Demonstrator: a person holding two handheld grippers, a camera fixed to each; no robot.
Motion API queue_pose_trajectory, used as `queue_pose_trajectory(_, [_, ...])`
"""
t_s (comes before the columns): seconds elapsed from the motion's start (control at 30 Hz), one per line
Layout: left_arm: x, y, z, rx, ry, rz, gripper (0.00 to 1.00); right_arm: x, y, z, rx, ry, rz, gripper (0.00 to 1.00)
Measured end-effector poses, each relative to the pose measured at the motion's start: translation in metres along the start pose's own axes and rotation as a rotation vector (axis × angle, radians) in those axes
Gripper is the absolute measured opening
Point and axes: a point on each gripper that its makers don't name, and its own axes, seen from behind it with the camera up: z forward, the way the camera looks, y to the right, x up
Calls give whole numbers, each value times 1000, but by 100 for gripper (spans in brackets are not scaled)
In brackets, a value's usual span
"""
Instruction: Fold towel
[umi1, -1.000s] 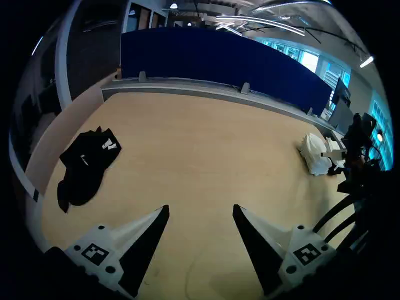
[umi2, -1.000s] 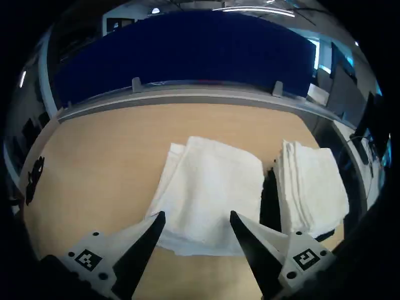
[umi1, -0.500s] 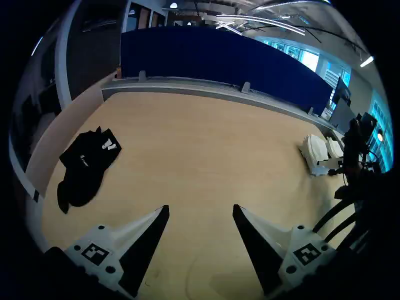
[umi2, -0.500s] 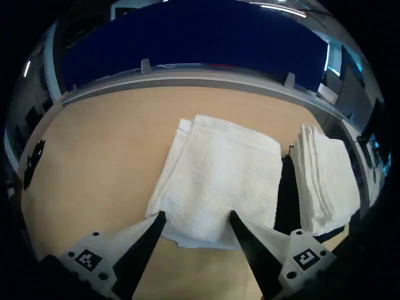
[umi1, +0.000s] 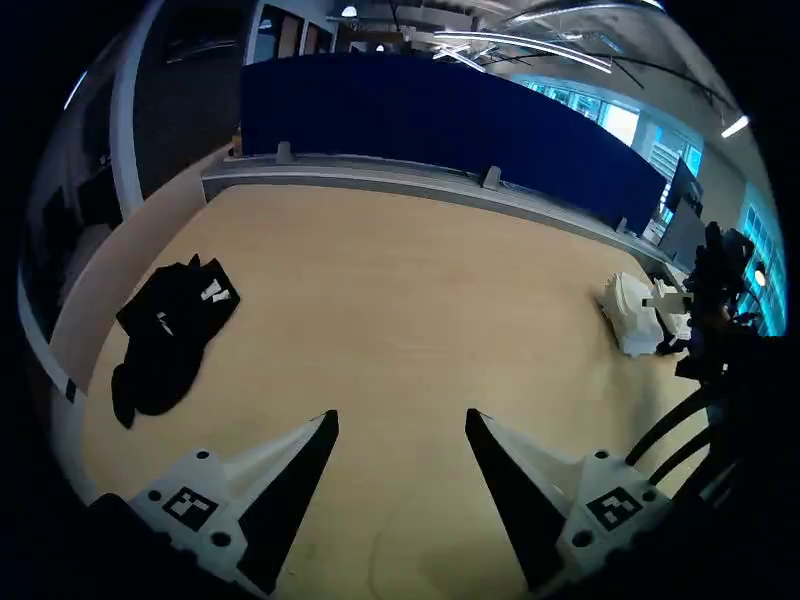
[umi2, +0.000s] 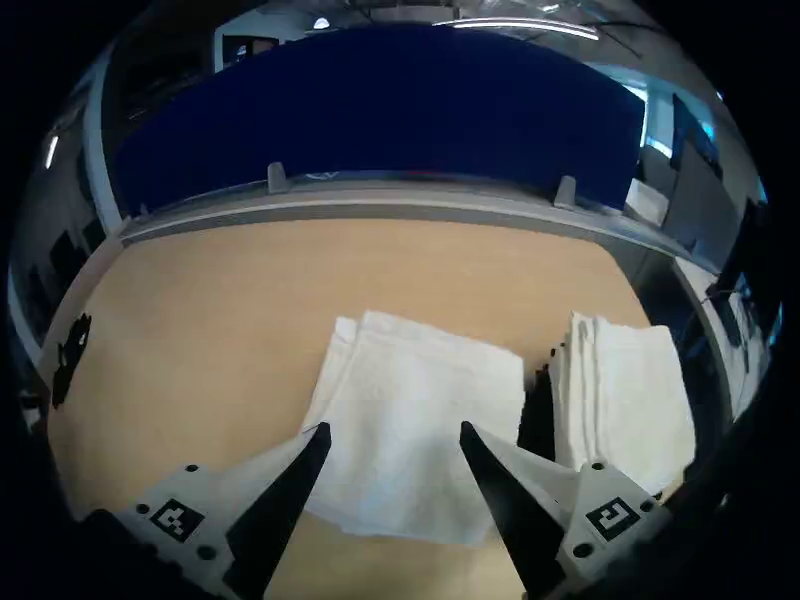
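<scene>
In the right gripper view a folded white towel (umi2: 415, 420) lies flat on the wooden table (umi2: 220, 320). My right gripper (umi2: 393, 440) is open just above the towel's near part, its fingers apart with nothing between them. To the right stands a stack of folded white towels (umi2: 625, 405). In the left gripper view my left gripper (umi1: 400, 425) hangs open over bare wood, far from the towels (umi1: 632, 310), which appear small at the right edge beside the other gripper (umi1: 672, 310) and the person's dark arm (umi1: 720, 300).
A black garment (umi1: 170, 335) lies crumpled at the table's left side. A blue partition (umi1: 430, 115) with a grey rail runs along the far edge. Something dark (umi2: 538, 405) sits between the single towel and the stack.
The right gripper has drawn back and up a little, so the towel sits lower and smaller in its view than half a second ago. The left gripper has stayed still.
</scene>
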Motion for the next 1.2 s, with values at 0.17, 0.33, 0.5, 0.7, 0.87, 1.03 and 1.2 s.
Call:
queue_pose_trajectory(0.17, [-2, -1, 0, 8, -4, 0, 94, 20, 7, 13, -2, 4, 2, 100])
queue_pose_trajectory(0.33, [-4, -3, 1, 19, -8, -6, 94, 27, 11, 31, -2, -12, -2, 100])
queue_pose_trajectory(0.5, [-6, -5, 1, 29, -10, -14, 94, 20, 12, 49, -4, -50, 3, 100])
queue_pose_trajectory(0.7, [-8, -7, 0, 42, -13, -15, 94, 17, 13, 62, -7, -61, 1, 100])
queue_pose_trajectory(0.87, [-7, -6, 0, 42, -12, -20, 94, 18, 13, 61, 3, -62, 11, 100])
queue_pose_trajectory(1.03, [-4, -5, 1, 38, -8, -12, 94, 27, 7, 48, 18, -30, 28, 100])
queue_pose_trajectory(1.2, [0, -6, 1, 33, 0, -13, 94, 38, -2, 21, 44, 33, 44, 100])
